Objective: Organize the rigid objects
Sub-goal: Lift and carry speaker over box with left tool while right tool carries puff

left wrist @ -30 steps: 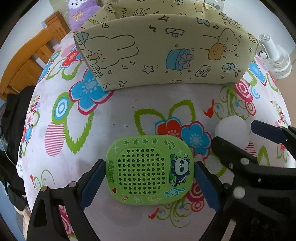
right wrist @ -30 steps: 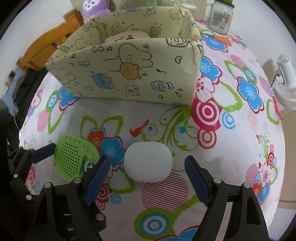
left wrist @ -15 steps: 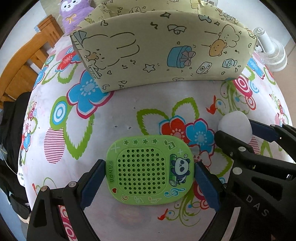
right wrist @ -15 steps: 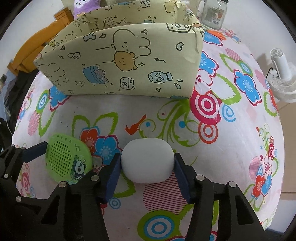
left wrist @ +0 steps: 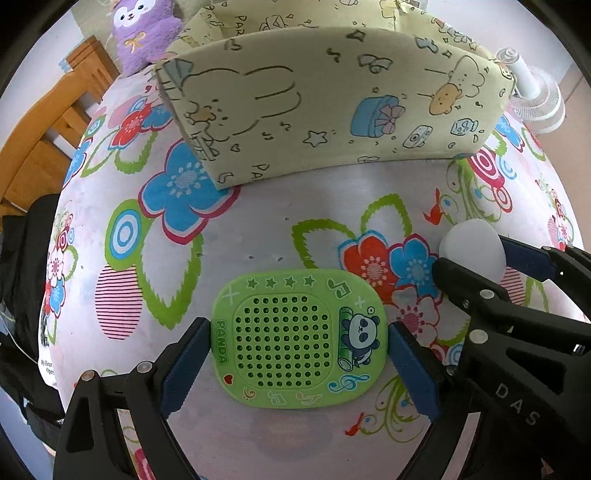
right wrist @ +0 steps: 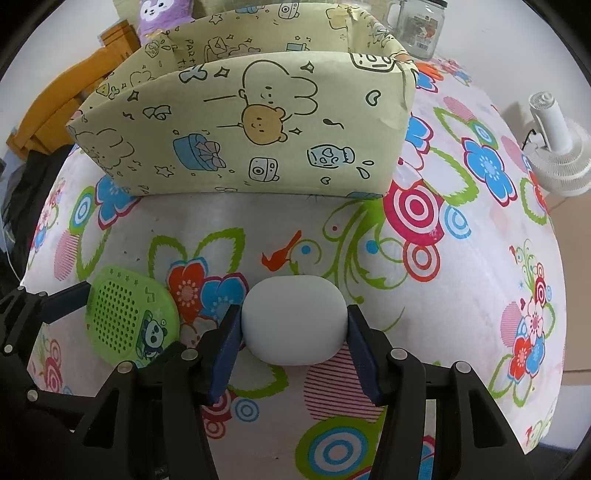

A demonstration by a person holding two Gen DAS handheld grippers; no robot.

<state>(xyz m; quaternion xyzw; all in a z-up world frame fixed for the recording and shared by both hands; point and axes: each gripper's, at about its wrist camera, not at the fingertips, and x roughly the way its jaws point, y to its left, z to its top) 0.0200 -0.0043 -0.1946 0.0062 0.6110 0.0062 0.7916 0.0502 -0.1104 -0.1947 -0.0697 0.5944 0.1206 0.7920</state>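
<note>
Left gripper point(left wrist: 299, 354) clamps the green panda case point(left wrist: 299, 339) by its short sides, flat on the floral tablecloth point(left wrist: 258, 221) near the front edge. Right gripper point(right wrist: 293, 332) holds the white rounded case point(right wrist: 294, 319) beside it. Cartoon-print box point(right wrist: 251, 140) stands behind, mid-table.

Green panda speaker point(left wrist: 299, 338): perforated matt plastic. White case point(right wrist: 294, 320): smooth satin plastic. Storage box point(right wrist: 255, 125): printed paper-covered card, matt. Table point(right wrist: 461, 295): floral cloth. Jar point(right wrist: 417, 26), one o'clock: clear glass.
</note>
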